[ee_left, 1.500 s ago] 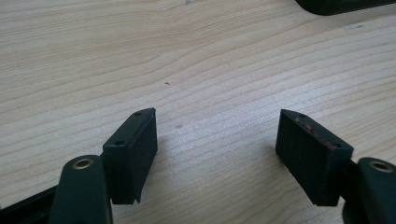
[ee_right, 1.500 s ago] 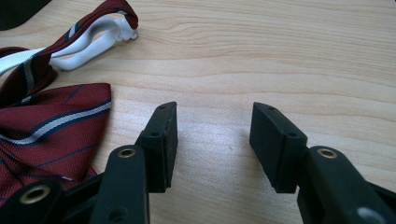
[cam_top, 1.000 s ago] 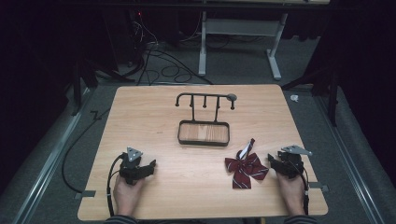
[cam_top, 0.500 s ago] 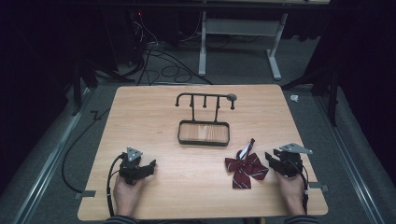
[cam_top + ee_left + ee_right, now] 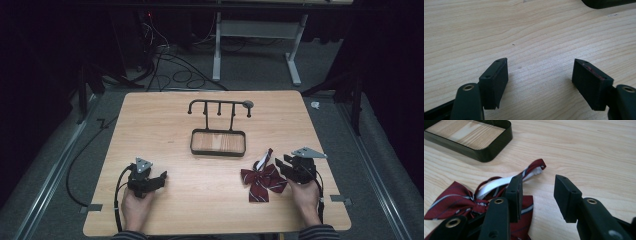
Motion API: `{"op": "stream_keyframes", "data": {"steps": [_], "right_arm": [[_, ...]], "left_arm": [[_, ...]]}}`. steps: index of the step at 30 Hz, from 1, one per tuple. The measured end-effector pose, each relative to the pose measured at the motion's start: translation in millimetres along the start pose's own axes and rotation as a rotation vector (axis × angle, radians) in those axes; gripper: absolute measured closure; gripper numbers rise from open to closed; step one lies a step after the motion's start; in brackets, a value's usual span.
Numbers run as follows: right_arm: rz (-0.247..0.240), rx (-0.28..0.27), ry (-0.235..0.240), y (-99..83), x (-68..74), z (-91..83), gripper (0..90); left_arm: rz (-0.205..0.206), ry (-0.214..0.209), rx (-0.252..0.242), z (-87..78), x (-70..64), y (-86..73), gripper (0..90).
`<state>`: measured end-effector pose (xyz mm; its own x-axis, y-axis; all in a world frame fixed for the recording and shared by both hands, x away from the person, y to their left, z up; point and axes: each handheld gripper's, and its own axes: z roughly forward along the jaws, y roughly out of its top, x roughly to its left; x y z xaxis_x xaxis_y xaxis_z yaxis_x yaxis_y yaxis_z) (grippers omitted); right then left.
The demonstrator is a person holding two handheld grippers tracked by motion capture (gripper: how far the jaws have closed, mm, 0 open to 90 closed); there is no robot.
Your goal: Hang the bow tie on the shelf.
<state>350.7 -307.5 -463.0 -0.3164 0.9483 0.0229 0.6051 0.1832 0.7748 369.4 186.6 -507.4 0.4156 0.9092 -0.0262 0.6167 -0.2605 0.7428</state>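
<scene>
A dark red striped bow tie point(image 5: 262, 181) with a white strap lies flat on the wooden table point(image 5: 165, 130) at the front right. My right gripper point(image 5: 286, 166) stands open just to its right, held by a hand. In the right gripper view the bow tie point(image 5: 459, 198) lies left of and partly under the left jaw, and the space at the right gripper point(image 5: 537, 195) holds bare wood. My left gripper point(image 5: 161, 178) rests open at the front left, far from the bow tie. The left gripper point(image 5: 540, 75) has only bare table between its jaws.
A black stand point(image 5: 218, 106) with several hooks rises from a black-rimmed tray point(image 5: 192, 143) at the table's middle back. The tray's corner point(image 5: 499, 147) lies beyond the bow tie. Cables trail from both grippers off the front edge. Dark floor and cables surround the table.
The right gripper has edged slightly left toward the bow tie. The left gripper and the bow tie have not moved.
</scene>
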Motion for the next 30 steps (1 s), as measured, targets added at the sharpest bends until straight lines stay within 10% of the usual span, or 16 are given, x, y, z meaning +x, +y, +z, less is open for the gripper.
{"op": "stream_keyframes", "data": {"steps": [30], "right_arm": [[0.007, 0.073, 0.014, 25.4, 9.1, 41.1, 60.2]], "left_arm": [[0.0, -0.001, 0.0, 0.0, 0.1, 0.0, 29.4]]}}
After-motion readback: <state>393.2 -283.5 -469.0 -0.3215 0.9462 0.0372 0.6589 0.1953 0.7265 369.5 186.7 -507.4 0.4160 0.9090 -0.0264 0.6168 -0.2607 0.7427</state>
